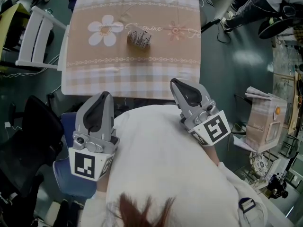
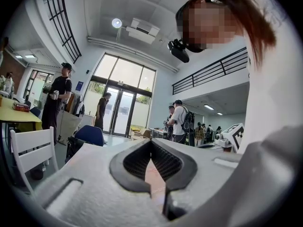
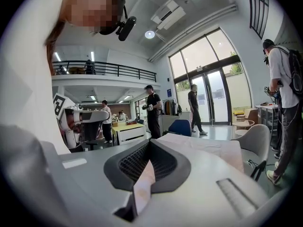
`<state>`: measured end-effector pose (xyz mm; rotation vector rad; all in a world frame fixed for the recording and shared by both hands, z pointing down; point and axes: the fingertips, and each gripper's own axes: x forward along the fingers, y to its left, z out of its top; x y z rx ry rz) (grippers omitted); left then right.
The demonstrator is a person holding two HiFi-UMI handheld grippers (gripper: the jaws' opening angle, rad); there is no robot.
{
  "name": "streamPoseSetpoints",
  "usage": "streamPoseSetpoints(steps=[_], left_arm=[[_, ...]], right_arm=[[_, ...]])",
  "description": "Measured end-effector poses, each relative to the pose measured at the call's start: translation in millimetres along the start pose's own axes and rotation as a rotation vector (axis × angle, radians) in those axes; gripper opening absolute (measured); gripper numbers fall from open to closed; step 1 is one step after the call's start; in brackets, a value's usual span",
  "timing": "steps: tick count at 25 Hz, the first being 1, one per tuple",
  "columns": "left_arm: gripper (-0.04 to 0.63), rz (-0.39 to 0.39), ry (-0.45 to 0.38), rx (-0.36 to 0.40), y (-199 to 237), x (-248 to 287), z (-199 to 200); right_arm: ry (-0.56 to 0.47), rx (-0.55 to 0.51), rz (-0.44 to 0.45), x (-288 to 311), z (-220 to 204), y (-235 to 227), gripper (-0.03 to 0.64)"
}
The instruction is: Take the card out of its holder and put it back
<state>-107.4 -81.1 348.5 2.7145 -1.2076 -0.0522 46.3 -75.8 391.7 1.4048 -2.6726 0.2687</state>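
Left gripper: jaws closed, empty, parked at the near edge of the table, probably on standby. The holder lies far-centre on the cloth, well apart from both grippers; the card cannot be made out. Right gripper: jaws closed, empty, also at the near edge. Approach over the cloth is unobstructed. A white chair stands beside the left edge.

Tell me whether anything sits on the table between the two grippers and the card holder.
Nothing visible does. The small patterned card holder lies alone on the tablecloth. Only bare cloth separates it from the left gripper and the right gripper, both shut and empty by the table's near edge.
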Motion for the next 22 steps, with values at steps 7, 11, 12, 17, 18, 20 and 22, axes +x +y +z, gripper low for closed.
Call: streamPoseSetpoints(steps=[7, 11, 12, 17, 18, 20, 22], left_arm=[[0.000, -0.004, -0.001, 0.004, -5.2, -2.9, -0.8], [0.000, -0.004, -0.003, 0.007, -7.9, -3.0, -0.3], [0.000, -0.004, -0.003, 0.007, -8.3, -3.0, -0.6], [0.000, -0.009, 0.002, 0.009, -12.7, -1.1, -3.8], [0.000, -0.011, 0.004, 0.010, -14.2, 0.2, -4.4], [0.000, -0.015, 0.009, 0.013, -17.5, 3.2, -5.7], [0.000, -0.017, 0.013, 0.015, -20.9, 6.1, -7.0]], right_arm=[[-0.001, 0.003, 0.006, -3.7, -1.7, 4.0, 0.002], [0.004, 0.004, 0.010, -6.2, -3.5, 4.5, 0.002], [0.005, 0.003, 0.011, -6.7, -4.1, 4.7, 0.002], [0.010, 0.003, 0.010, -12.4, -8.7, 4.3, 0.002], [0.011, 0.003, 0.009, -14.2, -9.5, 3.3, 0.002], [0.013, 0.001, 0.007, -17.9, -10.3, 0.6, 0.002], [0.012, -0.001, 0.007, -21.7, -10.8, -2.2, 0.002]])
